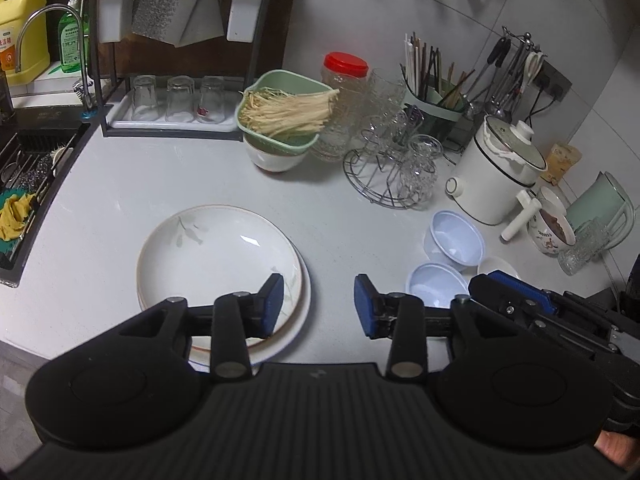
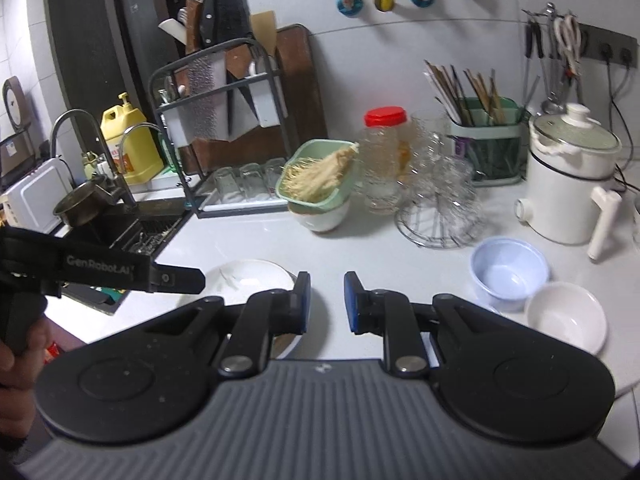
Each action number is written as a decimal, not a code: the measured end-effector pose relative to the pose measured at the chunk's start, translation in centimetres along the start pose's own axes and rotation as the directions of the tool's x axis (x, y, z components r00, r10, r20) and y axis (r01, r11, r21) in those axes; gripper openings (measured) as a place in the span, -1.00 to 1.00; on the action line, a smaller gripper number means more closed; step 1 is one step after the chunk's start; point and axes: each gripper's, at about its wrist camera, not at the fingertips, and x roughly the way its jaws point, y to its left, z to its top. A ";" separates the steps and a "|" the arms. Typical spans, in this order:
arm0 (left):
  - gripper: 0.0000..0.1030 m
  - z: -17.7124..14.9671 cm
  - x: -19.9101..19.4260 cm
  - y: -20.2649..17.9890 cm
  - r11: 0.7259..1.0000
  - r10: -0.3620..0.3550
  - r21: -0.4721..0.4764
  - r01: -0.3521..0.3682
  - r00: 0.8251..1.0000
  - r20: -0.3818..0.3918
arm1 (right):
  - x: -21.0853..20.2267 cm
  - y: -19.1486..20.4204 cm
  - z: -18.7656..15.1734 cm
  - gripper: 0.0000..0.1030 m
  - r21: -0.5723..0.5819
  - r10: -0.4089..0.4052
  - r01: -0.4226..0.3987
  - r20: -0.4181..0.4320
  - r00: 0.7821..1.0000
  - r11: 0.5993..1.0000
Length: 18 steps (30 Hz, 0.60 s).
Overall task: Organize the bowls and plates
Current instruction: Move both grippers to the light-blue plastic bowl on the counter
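Two white plates (image 1: 216, 256) with a leaf pattern lie stacked on the grey counter, near its front edge; they also show in the right wrist view (image 2: 252, 276). My left gripper (image 1: 319, 306) is open and empty, its left finger over the stack's right rim. Two pale blue bowls (image 1: 454, 238) (image 1: 434, 284) sit to the right, with a small white bowl (image 1: 496, 266) beside them. My right gripper (image 2: 326, 302) is open and empty above the counter between the plates and the blue bowl (image 2: 508, 270) and white bowl (image 2: 566, 316).
A green basket of dried strands (image 1: 284, 110) sits on a white bowl at the back. A wire rack of glassware (image 1: 392, 160), a white cooker (image 1: 498, 168), a utensil holder (image 1: 434, 104) and a glass drying rack (image 1: 172, 100) line the back. The sink (image 1: 28, 184) is at left.
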 end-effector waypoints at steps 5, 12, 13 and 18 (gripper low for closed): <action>0.29 -0.6 0.1 -1.3 1.000 -0.005 0.019 0.004 1.000 0.010 | -0.9 -1.4 -1.0 -0.58 0.017 -0.039 0.039 0.004 0.999 0.999; 0.42 -1.0 1.1 -2.6 0.998 -0.010 0.059 0.010 1.000 -0.002 | -1.9 -2.9 -2.5 0.06 0.041 -0.114 0.114 0.018 0.993 0.993; 0.42 -1.1 1.3 -2.8 0.998 -0.015 0.063 0.016 1.000 -0.008 | -2.1 -3.3 -2.7 0.16 0.061 -0.116 0.115 0.017 0.993 0.991; 0.42 -1.5 2.6 -3.9 0.995 -0.030 0.099 0.034 0.999 -0.039 | -2.6 -4.5 -4.1 0.16 0.120 -0.153 0.153 -0.008 0.988 0.981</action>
